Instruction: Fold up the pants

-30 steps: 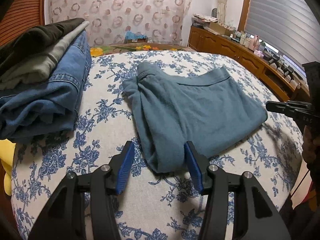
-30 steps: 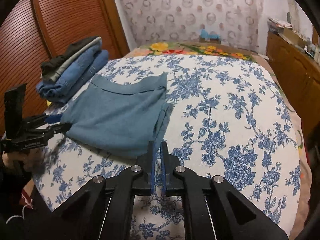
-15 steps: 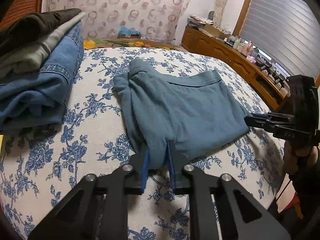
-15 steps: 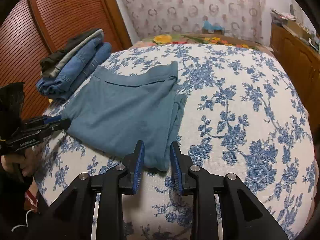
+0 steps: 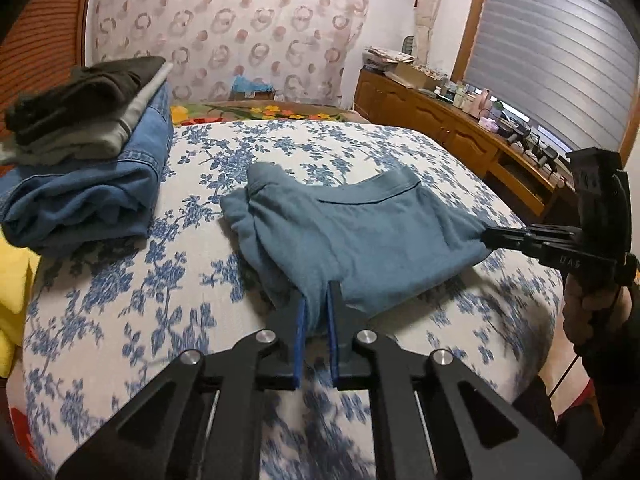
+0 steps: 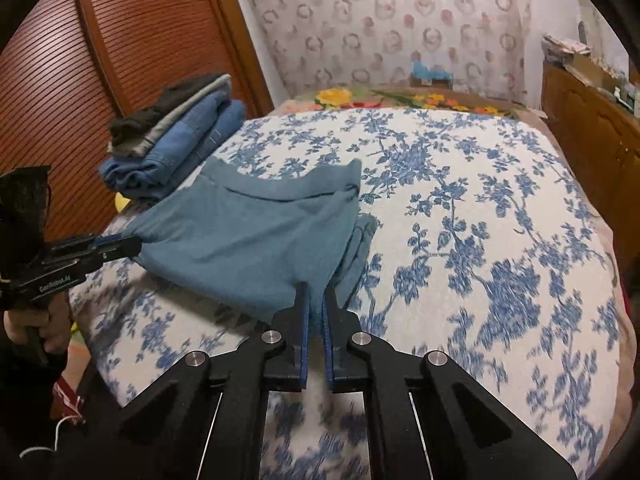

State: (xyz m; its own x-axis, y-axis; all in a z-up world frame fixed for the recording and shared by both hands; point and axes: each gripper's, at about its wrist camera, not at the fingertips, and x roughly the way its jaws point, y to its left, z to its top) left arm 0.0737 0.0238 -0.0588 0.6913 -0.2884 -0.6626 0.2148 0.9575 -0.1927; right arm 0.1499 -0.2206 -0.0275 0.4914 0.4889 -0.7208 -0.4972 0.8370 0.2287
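Observation:
Folded teal-blue pants [image 5: 360, 232] lie on the floral bedspread [image 5: 120, 312]; they also show in the right wrist view [image 6: 256, 240]. My left gripper [image 5: 316, 312] is shut on the near left corner of the pants. My right gripper [image 6: 314, 304] is shut on the near right corner. Both near corners are lifted off the bed and the cloth is stretched taut between them. Each gripper shows in the other's view, the right gripper [image 5: 492, 236] at the right and the left gripper [image 6: 128, 246] at the left.
A stack of folded clothes [image 5: 88, 152], with jeans at the bottom and grey and dark garments on top, sits at the bed's left edge, also in the right wrist view [image 6: 176, 136]. A wooden dresser [image 5: 460, 136] runs along the right wall. A yellow item [image 5: 12, 288] lies at the left.
My left gripper closed on the pants' near left corner, then my right gripper opened, moved in and closed on the near right corner. Both corners have risen off the bed.

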